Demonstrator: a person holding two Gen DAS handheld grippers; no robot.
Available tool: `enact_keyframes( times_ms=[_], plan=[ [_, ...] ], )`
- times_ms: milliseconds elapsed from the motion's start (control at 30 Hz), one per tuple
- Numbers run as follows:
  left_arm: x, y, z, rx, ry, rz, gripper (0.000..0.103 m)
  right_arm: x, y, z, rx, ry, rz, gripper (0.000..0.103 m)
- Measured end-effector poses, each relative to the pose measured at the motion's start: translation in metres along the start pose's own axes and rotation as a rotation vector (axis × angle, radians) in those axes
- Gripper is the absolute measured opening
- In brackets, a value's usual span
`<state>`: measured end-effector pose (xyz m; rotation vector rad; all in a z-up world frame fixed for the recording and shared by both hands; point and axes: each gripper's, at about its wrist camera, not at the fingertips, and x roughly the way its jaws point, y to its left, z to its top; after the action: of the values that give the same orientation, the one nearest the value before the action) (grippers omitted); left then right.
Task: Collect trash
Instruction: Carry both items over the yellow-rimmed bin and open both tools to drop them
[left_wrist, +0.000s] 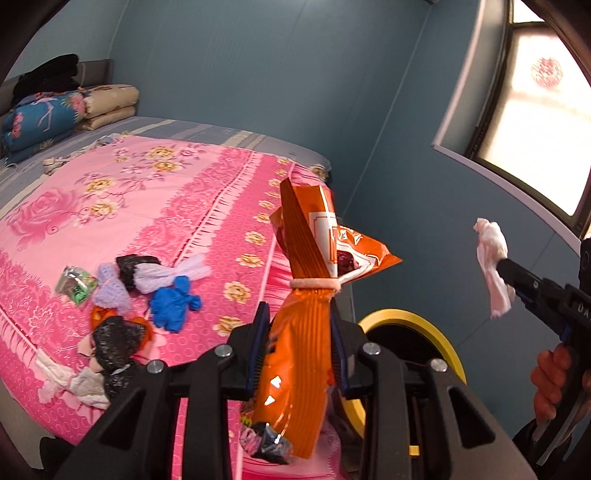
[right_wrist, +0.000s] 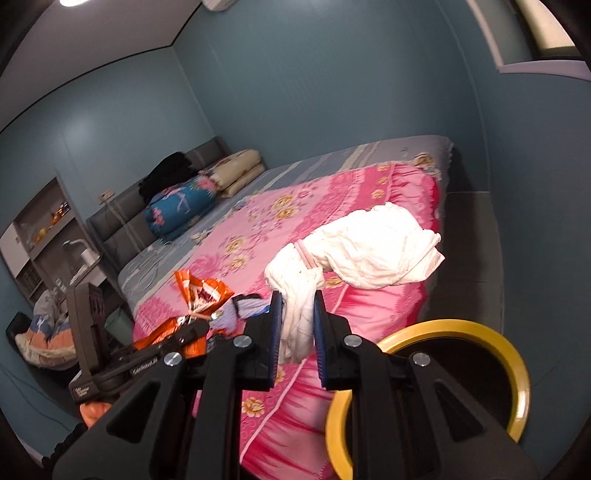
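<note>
Orange snack bag (left_wrist: 310, 295) in left claw (left_wrist: 299, 332), white tissue (right_wrist: 354, 254) in right claw (right_wrist: 297, 332); we should release directly above the yellow-rimmed bin (right_wrist: 513, 369).

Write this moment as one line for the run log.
left tool: shut on orange foil snack bag | right tool: shut on white crumpled tissue | yellow-rimmed bin: below, beside bed

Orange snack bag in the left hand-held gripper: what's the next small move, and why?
Probably carry the orange snack bag a little rightward over the yellow-rimmed bin and release it. The left hand-held gripper is shut on it, and the bin's open mouth sits just beyond. The right hand-held gripper holds white tissue nearby.
</note>
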<state>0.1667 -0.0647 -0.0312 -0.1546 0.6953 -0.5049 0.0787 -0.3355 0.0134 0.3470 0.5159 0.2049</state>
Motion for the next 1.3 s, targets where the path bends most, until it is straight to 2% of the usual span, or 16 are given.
enact_keyframes(
  times_ms=[200,433,733,967,1100,1200,1300],
  plan=[
    [0.020,-0.034,-0.009,0.052,0.046,-0.026,0.029,-0.007,-0.028,-0.001,0.070,0.004,-0.058,0.016],
    [0.047,-0.057,-0.022,0.102,0.108,-0.054,0.029,0.004,-0.045,-0.007,0.114,0.039,-0.083,0.016],
    [0.095,-0.079,-0.050,0.164,0.237,-0.124,0.029,0.024,-0.076,-0.015,0.202,0.092,-0.165,0.016],
    [0.108,-0.094,-0.061,0.185,0.278,-0.187,0.030,0.033,-0.093,-0.027,0.269,0.144,-0.160,0.017],
    [0.106,-0.097,-0.064,0.179,0.275,-0.190,0.034,0.033,-0.101,-0.030,0.293,0.135,-0.180,0.019],
    [0.102,-0.097,-0.065,0.163,0.276,-0.201,0.047,0.030,-0.107,-0.031,0.320,0.125,-0.181,0.024],
    [0.099,-0.097,-0.063,0.171,0.259,-0.188,0.057,0.025,-0.112,-0.029,0.342,0.105,-0.189,0.036]
  ],
)
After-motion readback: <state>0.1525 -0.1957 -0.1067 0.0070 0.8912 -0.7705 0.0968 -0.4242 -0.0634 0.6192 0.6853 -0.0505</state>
